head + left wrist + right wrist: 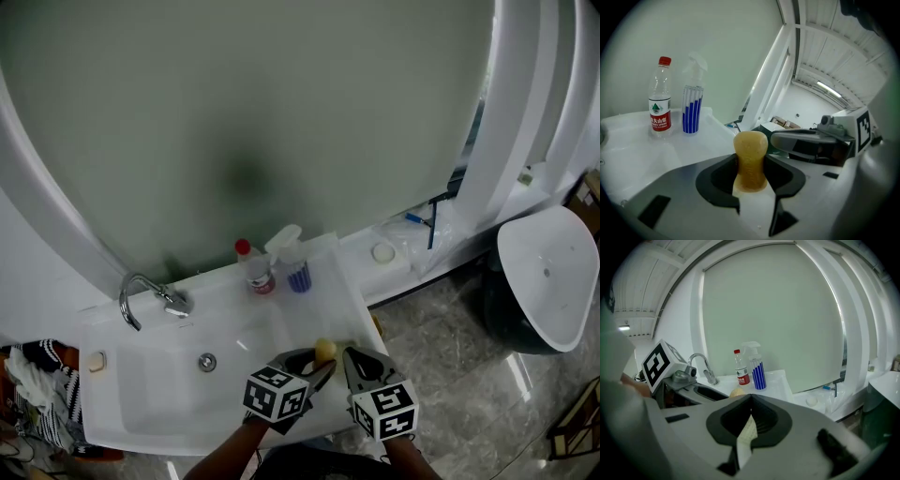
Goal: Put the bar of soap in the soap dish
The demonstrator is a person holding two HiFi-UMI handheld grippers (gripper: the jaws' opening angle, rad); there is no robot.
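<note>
A yellowish bar of soap stands upright between the jaws of my left gripper, which is shut on it over the front right corner of the white sink. In the left gripper view the soap rises from the jaws, pinched at its lower half. My right gripper sits just right of it, shut with nothing held; its view shows closed jaws and the soap peeking beyond. I cannot tell which item is the soap dish: a small beige round piece lies on the sink's left rim.
A chrome tap stands at the sink's back left. A red-capped water bottle and a blue spray bottle stand at the back right. A white round item lies on the ledge beyond. A second basin is at right.
</note>
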